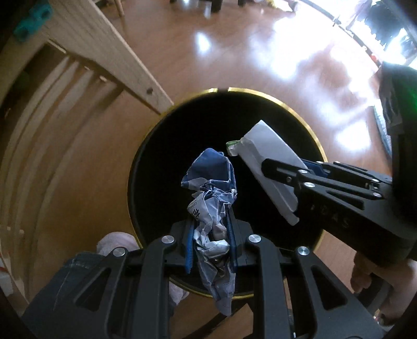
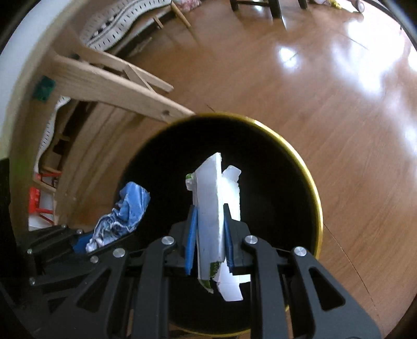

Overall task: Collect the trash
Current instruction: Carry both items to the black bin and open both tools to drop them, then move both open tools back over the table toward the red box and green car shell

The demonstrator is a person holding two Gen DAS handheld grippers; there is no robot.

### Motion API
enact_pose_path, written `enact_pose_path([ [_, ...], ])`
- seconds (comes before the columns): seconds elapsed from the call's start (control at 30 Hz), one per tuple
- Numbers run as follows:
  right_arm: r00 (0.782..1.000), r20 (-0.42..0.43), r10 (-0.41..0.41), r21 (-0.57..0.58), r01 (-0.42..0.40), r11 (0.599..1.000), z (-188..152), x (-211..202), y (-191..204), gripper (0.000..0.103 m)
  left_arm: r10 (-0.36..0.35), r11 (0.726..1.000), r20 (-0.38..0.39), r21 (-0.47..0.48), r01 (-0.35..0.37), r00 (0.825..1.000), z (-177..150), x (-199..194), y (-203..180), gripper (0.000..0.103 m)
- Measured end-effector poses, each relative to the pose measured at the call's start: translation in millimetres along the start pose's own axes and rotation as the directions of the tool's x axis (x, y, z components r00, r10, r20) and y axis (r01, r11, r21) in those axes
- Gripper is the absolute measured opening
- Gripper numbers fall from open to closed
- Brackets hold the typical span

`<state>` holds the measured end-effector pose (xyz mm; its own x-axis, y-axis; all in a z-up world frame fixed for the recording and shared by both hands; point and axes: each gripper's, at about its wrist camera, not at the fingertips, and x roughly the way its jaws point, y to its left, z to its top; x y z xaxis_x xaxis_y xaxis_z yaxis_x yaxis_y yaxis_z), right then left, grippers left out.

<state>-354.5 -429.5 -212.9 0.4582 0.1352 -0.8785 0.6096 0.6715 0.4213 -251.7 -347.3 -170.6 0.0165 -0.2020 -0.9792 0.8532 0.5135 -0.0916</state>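
A glossy brown wooden plank floor (image 2: 325,109) stretches ahead and to the right of the claw, streaked with bright window glare. Up and left of the claw stands a pale slatted wooden frame (image 1: 109,54), a small teal plastic block (image 1: 31,22) fixed near its top. Dark furniture legs (image 2: 273,7) stand far ahead.

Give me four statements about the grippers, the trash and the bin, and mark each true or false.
1. The left gripper clamps a crumpled blue-and-white wrapper. True.
2. The right gripper is open. False: it is shut on a flattened white carton.
3. Both pieces hang over the black bin with the gold rim. True.
4. The bin stands on carpet. False: it stands on a wooden floor.
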Motion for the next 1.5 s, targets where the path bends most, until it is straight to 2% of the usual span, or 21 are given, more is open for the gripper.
enact_pose_path([
  [0.13, 1.000, -0.002, 0.022, 0.023, -0.022, 0.999, 5.0, -1.9, -4.1, 0.020, -0.025, 1.000, -0.025, -0.010, 0.025, 0.999, 2.4, 10.5, -0.2, 0.021],
  [0.17, 0.999, 0.009, 0.033, 0.030, -0.034, 0.999, 7.0, -6.8, -3.9, 0.028, -0.029, 1.000, -0.018, -0.011, 0.028, 0.999, 2.4, 8.0, 0.3, 0.023],
  [0.23, 0.997, 0.064, 0.040, 0.026, -0.041, 0.999, 8.4, -22.4, -5.3, 0.065, -0.025, 0.999, 0.013, -0.025, 0.025, 1.000, 3.3, 0.2, 3.6, 0.057],
  [0.27, 0.993, 0.103, 0.048, 0.016, -0.050, 0.999, 9.9, -37.2, -3.7, 0.090, -0.031, 0.999, 0.047, -0.040, 0.033, 0.998, 3.1, -6.7, 6.1, 0.090],
  [0.3, 0.990, 0.134, 0.050, 0.008, -0.052, 0.999, 10.8, -49.0, -2.7, 0.091, -0.035, 0.998, 0.096, -0.057, 0.041, 0.995, 1.7, -21.1, 8.9, 0.096],
  [0.37, 0.975, 0.219, 0.034, -0.003, -0.034, 0.999, 15.0, -81.6, -0.3, 0.092, -0.055, 0.995, 0.160, -0.072, 0.067, 0.986, -0.7, -44.5, 9.4, 0.096],
  [0.43, 0.945, 0.328, 0.016, 0.003, -0.019, 1.000, 18.5, -118.6, 0.0, 0.097, -0.081, 0.992, 0.218, -0.073, 0.100, 0.973, -2.9, -74.0, 9.0, 0.096],
  [0.53, 0.889, 0.459, -0.009, -0.029, 0.025, 0.999, 27.2, -163.2, 13.5, 0.097, -0.075, 0.995, 0.355, -0.034, 0.093, 0.932, -9.4, -141.1, 12.2, 0.096],
  [0.57, 0.874, 0.486, -0.005, -0.047, 0.032, 0.998, 30.6, -173.7, 22.0, 0.097, -0.045, 0.997, 0.410, -0.044, 0.068, 0.911, -13.1, -168.9, 21.6, 0.096],
  [0.63, 0.858, 0.512, 0.031, -0.092, 0.019, 0.996, 42.0, -181.2, 43.0, 0.097, 0.042, 0.994, 0.492, -0.112, 0.015, 0.869, -21.8, -220.7, 54.2, 0.096],
  [0.67, 0.853, 0.518, 0.057, -0.117, 0.005, 0.993, 47.5, -183.8, 57.9, 0.097, 0.077, 0.989, 0.511, -0.147, -0.001, 0.856, -26.9, -235.8, 69.0, 0.096],
  [0.73, 0.852, 0.513, 0.101, -0.173, -0.012, 0.985, 50.6, -178.6, 92.5, 0.097, 0.170, 0.968, 0.530, -0.246, -0.041, 0.831, -43.9, -263.0, 115.0, 0.096],
  [0.77, 0.856, 0.502, 0.125, -0.209, -0.020, 0.978, 57.0, -176.2, 113.1, 0.097, 0.247, 0.943, 0.523, -0.322, -0.079, 0.815, -55.6, -271.1, 151.4, 0.096],
  [0.83, 0.867, 0.475, 0.153, -0.270, -0.022, 0.963, 67.9, -166.9, 157.1, 0.097, 0.410, 0.865, 0.460, -0.471, -0.175, 0.788, -78.9, -281.7, 212.1, 0.096],
  [0.9, 0.886, 0.434, 0.167, -0.336, -0.013, 0.942, 76.8, -149.9, 204.4, 0.097, 0.497, 0.790, 0.398, -0.575, -0.212, 0.771, -97.1, -285.5, 258.1, 0.096],
  [0.97, 0.907, 0.386, 0.168, -0.403, 0.003, 0.915, 77.2, -128.7, 249.9, 0.097, 0.521, 0.733, 0.340, -0.649, -0.205, 0.783, -108.9, -284.2, 301.9, 0.096],
  [1.03, 0.925, 0.342, 0.169, -0.486, 0.020, 0.874, 77.8, -109.9, 291.3, 0.097, 0.525, 0.705, 0.316, -0.682, -0.195, 0.790, -111.9, -281.0, 335.8, 0.096],
  [1.1, 0.937, 0.311, 0.158, -0.544, 0.040, 0.838, 79.4, -88.6, 325.9, 0.097, 0.540, 0.685, 0.294, -0.698, -0.209, 0.788, -110.4, -270.8, 357.1, 0.096],
  [1.2, 0.950, 0.302, 0.078, -0.645, 0.143, 0.751, 78.8, -66.6, 369.0, 0.097, 0.513, 0.687, 0.293, -0.703, -0.181, 0.807, -106.4, -259.2, 382.4, 0.096],
  [1.37, 0.961, 0.272, 0.051, -0.641, 0.142, 0.754, 91.3, -41.5, 390.0, 0.097, 0.469, 0.709, 0.264, -0.681, -0.182, 0.843, -74.5, -229.5, 396.9, 0.096],
  [1.5, 0.960, 0.280, -0.004, -0.619, 0.184, 0.764, 99.1, -21.8, 387.8, 0.097, 0.497, 0.677, 0.216, -0.702, -0.220, 0.841, -71.0, -219.5, 420.6, 0.096],
])
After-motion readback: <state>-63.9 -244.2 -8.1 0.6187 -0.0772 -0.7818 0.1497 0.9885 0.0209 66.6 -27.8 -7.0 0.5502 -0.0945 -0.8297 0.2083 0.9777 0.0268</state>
